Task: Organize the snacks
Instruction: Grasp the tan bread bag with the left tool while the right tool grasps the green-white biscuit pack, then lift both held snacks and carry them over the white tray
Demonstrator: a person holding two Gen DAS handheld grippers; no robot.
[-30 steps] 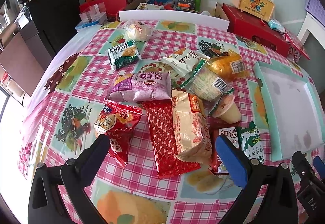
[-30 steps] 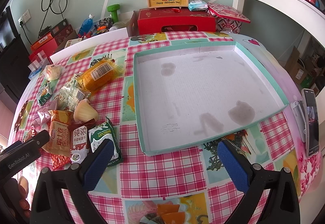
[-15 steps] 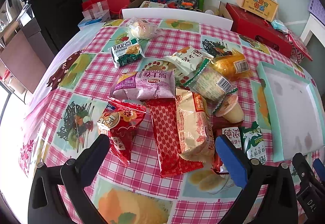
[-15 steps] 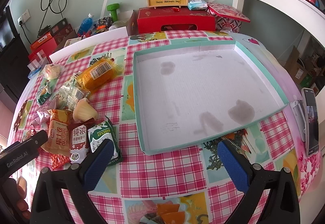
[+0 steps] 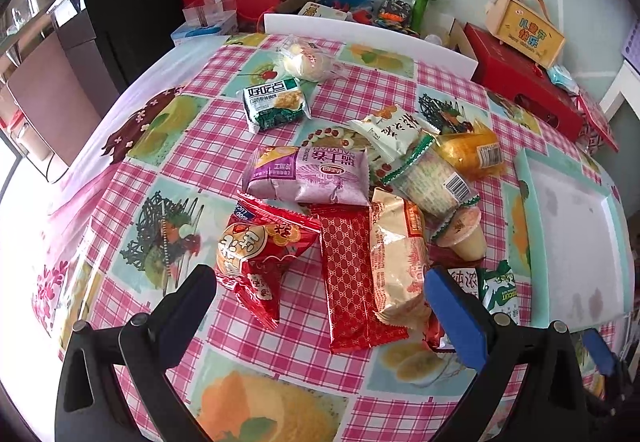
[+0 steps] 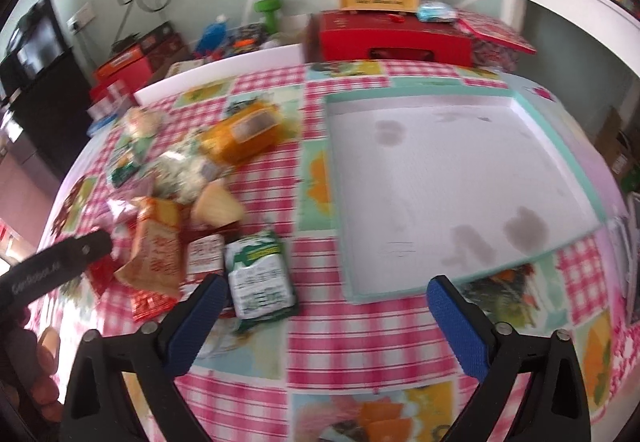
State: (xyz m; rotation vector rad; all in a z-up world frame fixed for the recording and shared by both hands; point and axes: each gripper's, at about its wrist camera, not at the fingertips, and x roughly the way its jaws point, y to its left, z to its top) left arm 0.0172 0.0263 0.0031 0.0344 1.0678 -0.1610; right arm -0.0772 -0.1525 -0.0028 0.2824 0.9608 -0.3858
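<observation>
Left wrist view: the left gripper hangs above the near edge of the pink checked tablecloth, its two fingers spread wide with nothing between them. The snacks lie in a loose heap mid-table — a red crinkled snack bag with a round yellow label just ahead of the left finger, a long red patterned wafer packet beside it, a tan foil packet touching that one, and a purple pillow-shaped packet across their far ends. A small jelly cup with a peach lid lies tipped on its side to the right, near a green-and-white biscuit packet. A green-and-white noodle-snack packet and a clear-wrapped round bun sit apart, further back. The shallow teal-rimmed white tray lies at the right, holding no snacks. Right wrist view — blurred: the right gripper is likewise spread wide and holding nothing, over the cloth between the same biscuit packet and the tray's near corner. The biscuit packet lies just beside the left fingertip; whether they touch cannot be told. The left gripper's black body enters at the left edge.
</observation>
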